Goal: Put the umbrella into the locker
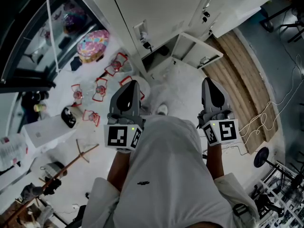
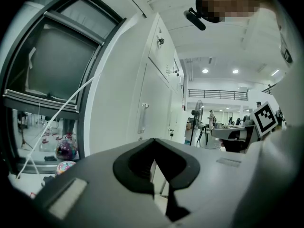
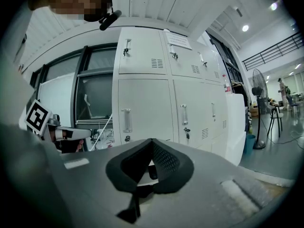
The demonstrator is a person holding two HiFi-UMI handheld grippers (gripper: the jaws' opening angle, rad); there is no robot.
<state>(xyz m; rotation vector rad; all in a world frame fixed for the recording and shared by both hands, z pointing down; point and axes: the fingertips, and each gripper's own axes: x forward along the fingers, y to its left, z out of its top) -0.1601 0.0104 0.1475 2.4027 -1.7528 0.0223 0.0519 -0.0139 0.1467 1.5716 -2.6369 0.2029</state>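
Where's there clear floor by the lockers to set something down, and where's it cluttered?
Bare floor runs from the shoe to the open locker door; the wooden strip to its right is free up to the cable. Left, by the window, it's crowded: red wire frames and a colourful bundle.

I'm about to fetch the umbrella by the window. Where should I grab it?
The umbrella lies by the window as a rounded pink dome, with no handle showing. It is probably best to come down from above and pinch its near edge rather than the domed middle, which looks too wide for the jaws.
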